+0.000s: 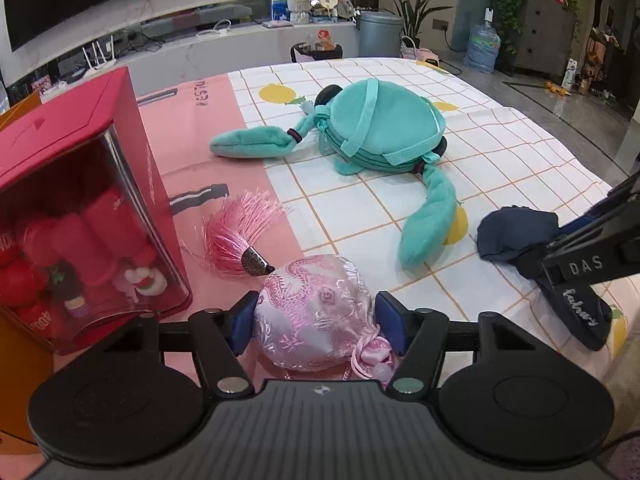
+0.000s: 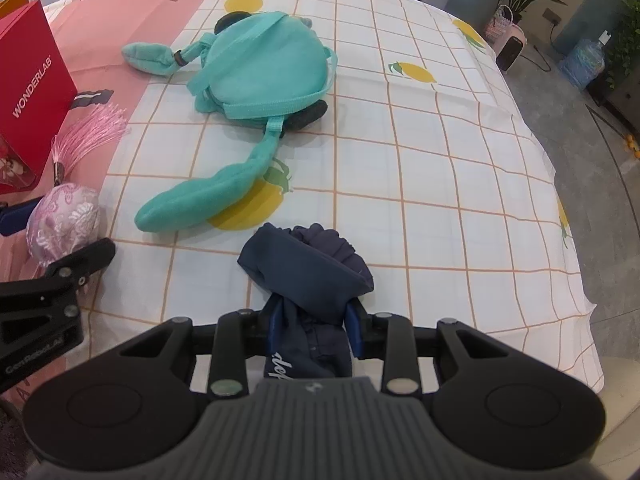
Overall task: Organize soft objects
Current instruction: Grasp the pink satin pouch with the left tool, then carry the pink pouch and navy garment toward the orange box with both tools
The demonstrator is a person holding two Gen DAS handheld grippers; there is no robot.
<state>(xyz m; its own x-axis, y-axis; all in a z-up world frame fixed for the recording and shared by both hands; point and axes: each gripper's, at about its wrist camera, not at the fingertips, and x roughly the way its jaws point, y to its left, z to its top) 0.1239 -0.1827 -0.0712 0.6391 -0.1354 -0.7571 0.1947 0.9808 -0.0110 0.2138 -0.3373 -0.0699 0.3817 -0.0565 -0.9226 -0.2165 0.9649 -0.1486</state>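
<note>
A worktop covered by a pink and white checked lemon-print cloth (image 2: 420, 160). The left tool (image 1: 316, 316) has its blue pads pressed against both sides of a pink brocade drawstring pouch (image 1: 316, 304), which rests on the pink part of the cloth; its pink tassel (image 1: 236, 236) fans out beside a red boxed doll (image 1: 80, 200). The right tool (image 2: 314, 330) is clenched on a navy fabric bundle (image 2: 304, 268) lying on the white checks near the front edge. Between and beyond them lies a teal plush bag (image 1: 380, 128) with long floppy limbs, face down.
</note>
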